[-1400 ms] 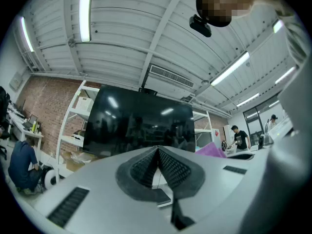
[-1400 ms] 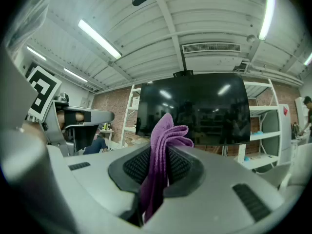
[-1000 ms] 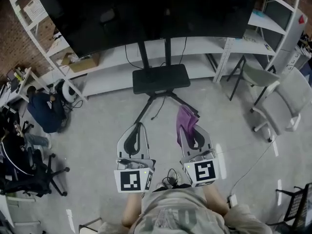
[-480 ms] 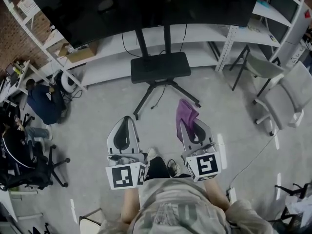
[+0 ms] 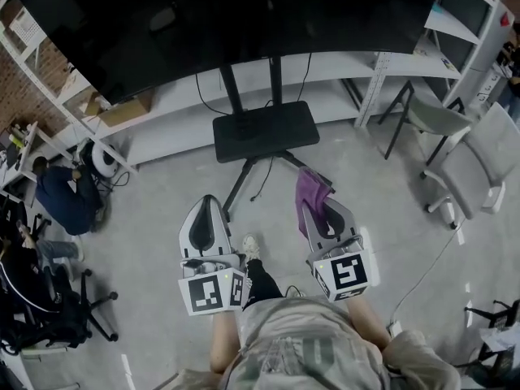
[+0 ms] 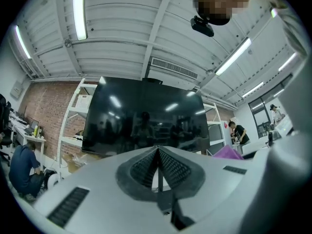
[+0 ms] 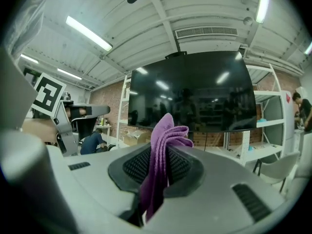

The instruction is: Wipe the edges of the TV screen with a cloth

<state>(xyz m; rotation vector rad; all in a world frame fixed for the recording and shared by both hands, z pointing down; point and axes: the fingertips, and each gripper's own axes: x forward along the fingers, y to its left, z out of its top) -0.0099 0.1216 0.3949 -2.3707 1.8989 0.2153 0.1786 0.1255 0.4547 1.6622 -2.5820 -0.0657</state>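
We've got the purple cloth (image 7: 164,138) pinched tight in the R gripper (image 5: 318,214), its folded end poking past the jaw tips, prob. so fabric, not plastic, meets the TV screen (image 5: 227,23). L gripper (image 6: 157,152) is clenched on nothing, held low beside the R. Screen sits up on its stand (image 5: 264,128), well apart from the cloth; bottom edge is nearest, none wiped yet.

Glossy black TV screen (image 7: 195,91) mirrors ceiling lights (image 7: 87,33); the purple cloth (image 7: 165,128) looks soft and woven; the right claw (image 7: 165,155) shows smooth matt grey plastic around ribbed black pads (image 7: 136,165).
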